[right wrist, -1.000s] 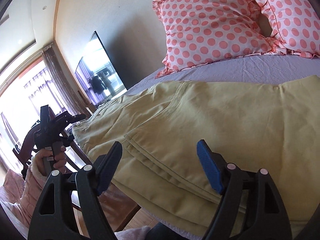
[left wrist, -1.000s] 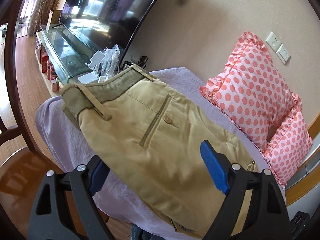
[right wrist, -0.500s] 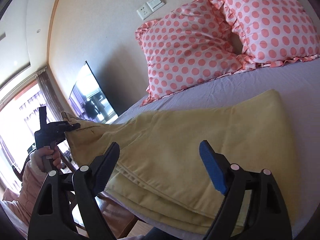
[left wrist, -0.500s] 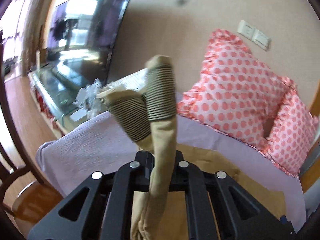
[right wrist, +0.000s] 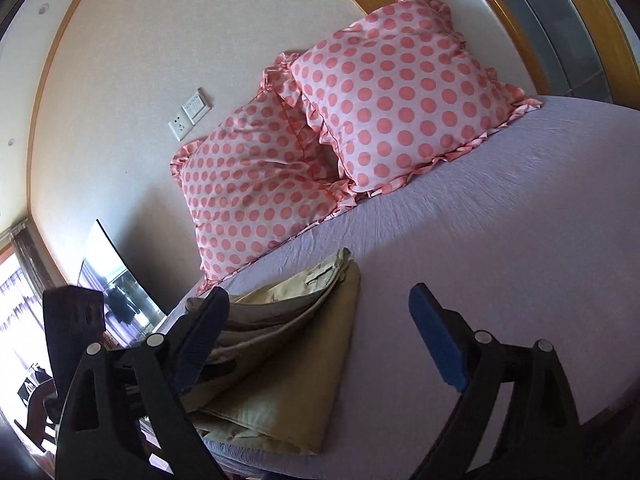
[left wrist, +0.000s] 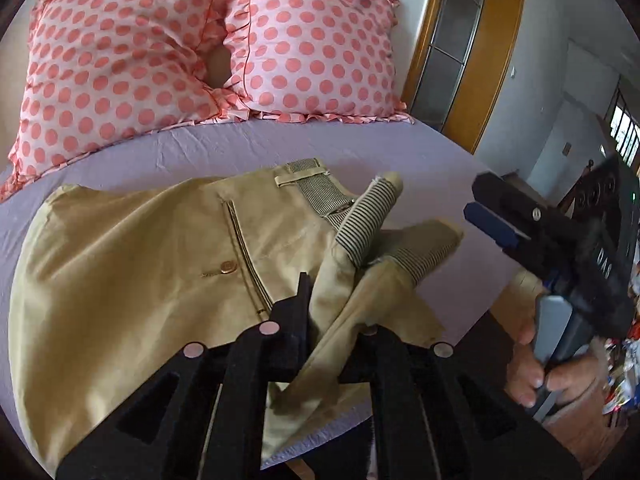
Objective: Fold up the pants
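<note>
While the khaki pants (left wrist: 132, 264) lie near the bed's (left wrist: 420, 160) near edge, the left gripper (left wrist: 336, 320) pinches their waistband; the right gripper (right wrist: 316, 344) hovers wide open over bare sheet right of them, before 2 polka-dot pillows (left wrist: 120, 60).

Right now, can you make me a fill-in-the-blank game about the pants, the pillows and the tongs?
1. The left tongs are shut on the tan ____.
2. The right tongs are ____, with nothing between their blue pads.
3. The two pillows are pink with polka ____.
4. The pants lie on a bed sheet coloured ____.

Missing words: pants; open; dots; purple
</note>
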Demonstrator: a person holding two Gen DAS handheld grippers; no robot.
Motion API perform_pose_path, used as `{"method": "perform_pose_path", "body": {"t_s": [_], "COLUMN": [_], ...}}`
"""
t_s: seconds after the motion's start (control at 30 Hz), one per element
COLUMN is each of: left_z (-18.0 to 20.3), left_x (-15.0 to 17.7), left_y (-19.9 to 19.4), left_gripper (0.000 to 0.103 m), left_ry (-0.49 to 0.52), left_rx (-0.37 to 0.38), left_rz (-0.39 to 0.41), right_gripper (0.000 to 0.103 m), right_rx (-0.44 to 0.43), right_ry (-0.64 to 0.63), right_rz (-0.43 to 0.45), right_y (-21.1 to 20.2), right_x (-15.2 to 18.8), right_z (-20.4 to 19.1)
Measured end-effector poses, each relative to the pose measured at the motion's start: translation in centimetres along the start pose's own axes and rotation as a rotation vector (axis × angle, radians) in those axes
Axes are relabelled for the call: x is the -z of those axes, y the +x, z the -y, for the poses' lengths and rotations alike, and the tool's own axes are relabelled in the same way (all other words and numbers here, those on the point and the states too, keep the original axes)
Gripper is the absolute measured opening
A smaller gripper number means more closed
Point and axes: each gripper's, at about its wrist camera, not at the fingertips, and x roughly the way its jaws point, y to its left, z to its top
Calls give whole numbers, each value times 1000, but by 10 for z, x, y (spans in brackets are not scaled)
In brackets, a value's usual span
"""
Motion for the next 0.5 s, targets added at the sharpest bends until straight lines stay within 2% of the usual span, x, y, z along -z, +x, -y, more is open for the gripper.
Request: {"method": "perform_pose_path", "body": {"t_s": [0.07,0.13,0.23,0.3,0.37,0.4,0.43,0.47,0.5], "left_z": [7,11,5,-18,-50,-71,-91,-112,-134], "left_x": [4,8,9,9,7,6,5,5,6], "left_y": [-3,-2,-15,-35,-52,-59,-65,-69,-73], "left_gripper": [9,12,24,41,49,49,49,46,46], "left_ry": [34,85,81,10,-72,-116,-154,-203,-262], "left_rx": [-15,-16,31,93,96,51,-26,-64,-54], "left_rz": [12,-12,-34,-20,2,19,31,32,36], "right_gripper": [95,94,94,93,87,82,74,70,68], "right_rx": [-11,-49,-119,-102,-59,-61,-65,-58,-47], "right_ry": [9,27,57,47,25,29,40,43,47], "right_rz": [-32,-97,-213,-292,-364,-390,-415,-438,-458], "right_y": [6,20,47,68,87,95,103,108,114], "right_x": [-3,-8,-11,-13,-11,-11,-11,-10,-10], "right_z": [4,4,1,-1,-2,0,1,3,5]}}
